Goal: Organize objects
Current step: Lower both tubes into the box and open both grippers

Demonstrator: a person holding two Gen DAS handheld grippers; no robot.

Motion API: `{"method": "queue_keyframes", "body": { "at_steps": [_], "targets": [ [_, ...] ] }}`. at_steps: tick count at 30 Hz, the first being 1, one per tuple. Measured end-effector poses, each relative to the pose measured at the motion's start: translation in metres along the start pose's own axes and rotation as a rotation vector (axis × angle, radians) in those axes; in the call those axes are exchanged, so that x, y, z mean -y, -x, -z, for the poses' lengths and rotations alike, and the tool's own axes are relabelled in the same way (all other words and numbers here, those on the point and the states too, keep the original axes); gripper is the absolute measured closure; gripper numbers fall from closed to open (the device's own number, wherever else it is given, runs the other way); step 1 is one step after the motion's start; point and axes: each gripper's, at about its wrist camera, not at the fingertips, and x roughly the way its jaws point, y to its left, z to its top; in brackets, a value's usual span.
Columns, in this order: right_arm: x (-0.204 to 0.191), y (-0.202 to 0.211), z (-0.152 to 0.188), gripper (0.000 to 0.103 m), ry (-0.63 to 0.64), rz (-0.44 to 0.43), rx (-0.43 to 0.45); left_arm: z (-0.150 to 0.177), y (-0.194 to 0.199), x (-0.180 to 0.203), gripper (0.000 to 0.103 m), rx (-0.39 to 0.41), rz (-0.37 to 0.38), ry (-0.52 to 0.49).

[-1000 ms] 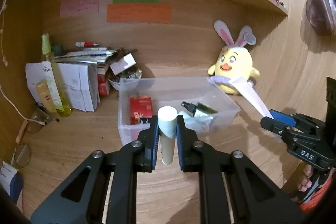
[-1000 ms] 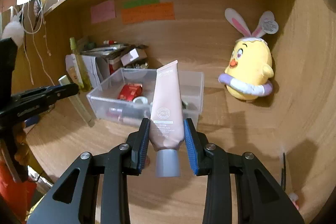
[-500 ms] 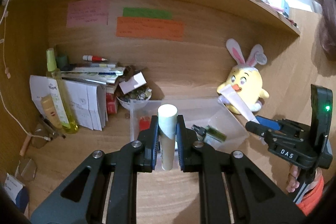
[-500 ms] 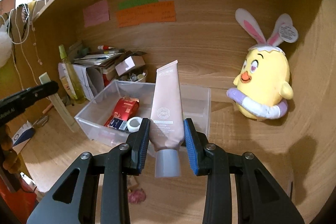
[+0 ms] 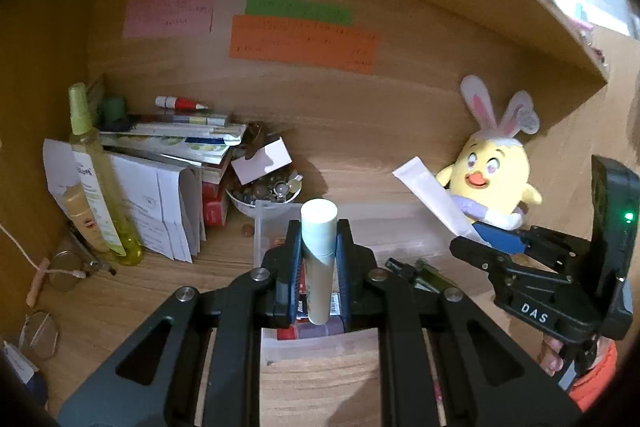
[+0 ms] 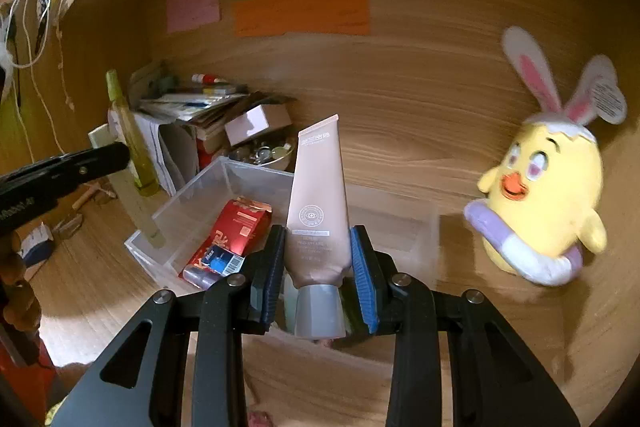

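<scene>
My left gripper (image 5: 318, 259) is shut on a slim cream tube with a white cap (image 5: 318, 247), held upright over the near end of the clear plastic bin (image 5: 400, 227). Its tube (image 6: 138, 203) also shows at the left of the right wrist view, by the bin's left wall. My right gripper (image 6: 319, 259) is shut on a pink-beige cosmetic tube (image 6: 320, 195), grey cap toward me, above the bin (image 6: 240, 175). A red packet (image 6: 236, 227) lies inside the bin. The right gripper (image 5: 492, 247) and its tube (image 5: 430, 195) appear at the right of the left wrist view.
A yellow plush chick with rabbit ears (image 6: 548, 187) sits right of the bin. Left of it stand a stack of papers and books (image 5: 160, 187), a tall yellow-green bottle (image 5: 96, 179) and a bowl of small trinkets (image 5: 266, 193). Coloured notes (image 5: 304, 35) hang on the back wall.
Both grippers have moved forward toward the bin with their tubes still held. The bin, the plush chick and the back wall now look nearer and larger in both views.
</scene>
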Motion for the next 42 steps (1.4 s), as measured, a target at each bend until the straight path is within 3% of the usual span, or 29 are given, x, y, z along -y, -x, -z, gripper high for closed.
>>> {"method": "queue_keyframes", "body": {
  "at_steps": [5,15,32,35,42],
  "targets": [
    [-0.012,-0.024,0.000,0.073,0.049,0.002,-0.037,0.005,-0.024,0.005,0.088,-0.044,-0.015,-0.023],
    [-0.018,-0.058,0.011,0.073,0.070,-0.020,-0.123,0.020,-0.055,0.014,0.088,-0.137,0.070,-0.038],
    [-0.015,-0.067,0.018,0.073,0.061,-0.033,-0.189,0.028,-0.073,0.006,0.088,-0.173,-0.007,-0.039],
    [-0.016,-0.060,0.016,0.071,0.064,-0.024,-0.180,0.028,-0.068,0.006,0.076,-0.167,-0.009,-0.044],
    [-0.015,-0.033,0.017,0.045,0.058,0.008,-0.128,0.028,-0.044,0.011,0.042,-0.103,-0.034,-0.075]
  ]
}}
